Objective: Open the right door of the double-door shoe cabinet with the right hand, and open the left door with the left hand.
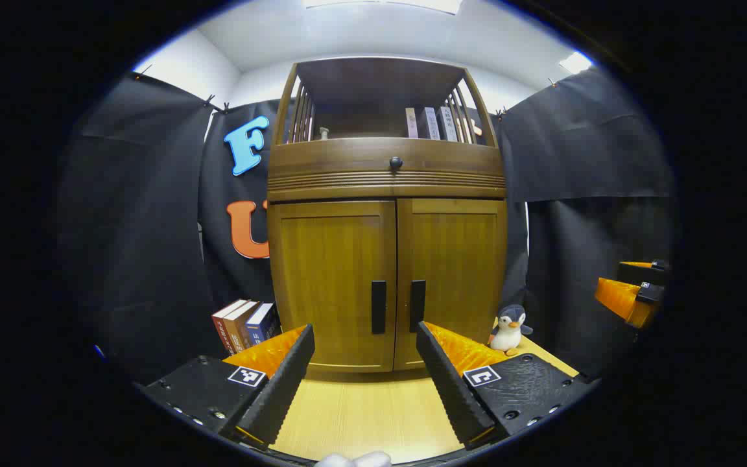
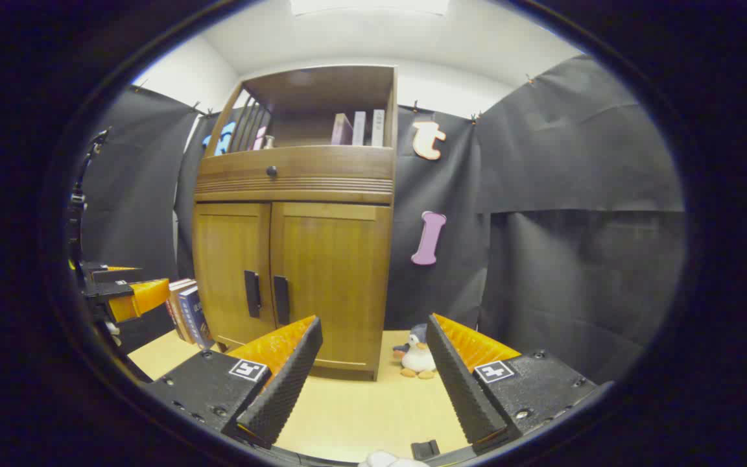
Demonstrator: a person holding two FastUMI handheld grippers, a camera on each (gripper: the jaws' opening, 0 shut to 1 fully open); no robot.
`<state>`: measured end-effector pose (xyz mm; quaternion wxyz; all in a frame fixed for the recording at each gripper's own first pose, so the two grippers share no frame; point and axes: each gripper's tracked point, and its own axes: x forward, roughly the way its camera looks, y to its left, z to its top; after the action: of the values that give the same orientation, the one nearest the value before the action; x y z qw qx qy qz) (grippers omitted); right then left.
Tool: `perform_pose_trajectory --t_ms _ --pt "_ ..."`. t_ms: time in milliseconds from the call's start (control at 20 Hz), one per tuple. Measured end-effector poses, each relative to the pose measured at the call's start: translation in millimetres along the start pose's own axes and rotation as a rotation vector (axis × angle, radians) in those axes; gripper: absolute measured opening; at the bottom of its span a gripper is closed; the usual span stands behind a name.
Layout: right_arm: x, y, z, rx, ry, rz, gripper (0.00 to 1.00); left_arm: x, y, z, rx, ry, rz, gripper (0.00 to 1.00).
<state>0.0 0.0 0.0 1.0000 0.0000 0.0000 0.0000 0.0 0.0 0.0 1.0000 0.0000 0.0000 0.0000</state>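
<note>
Nothing is done yet: both brown wooden doors, left [image 1: 331, 285] and right [image 1: 454, 279], of the shoe cabinet [image 2: 296, 175] on the pale worktop [image 1: 360, 415] are closed, and my left tongs [image 1: 366, 383] and right tongs [image 2: 373, 383] are spread wide, holding nothing.

There is one shoe cabinet [image 1: 386, 214] at the back edge of the table [image 1: 360, 408]. It has two doors, a left door [image 1: 331, 279] and a right door [image 1: 454, 272]. Each door has one dark handle, so that makes two handles [image 1: 379, 307]. One round knob [image 1: 395, 163] sits above the doors. Three books [image 1: 244, 323] stand by the left edge of the table. One toy penguin [image 1: 508, 329] sits by the right edge. A few more books [image 1: 430, 123] stand on the top shelf; four or so, hard to count. There are two grippers, the left gripper [image 1: 366, 353] and the right gripper [image 2: 373, 353].
</note>
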Motion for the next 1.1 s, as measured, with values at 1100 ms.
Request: perform_pose_trajectory --t_ms 1100 --pt "1.0 1.7 11.1 0.047 0.003 -0.004 1.00 -13.2 30.9 4.6 -0.008 -0.029 0.029 0.95"
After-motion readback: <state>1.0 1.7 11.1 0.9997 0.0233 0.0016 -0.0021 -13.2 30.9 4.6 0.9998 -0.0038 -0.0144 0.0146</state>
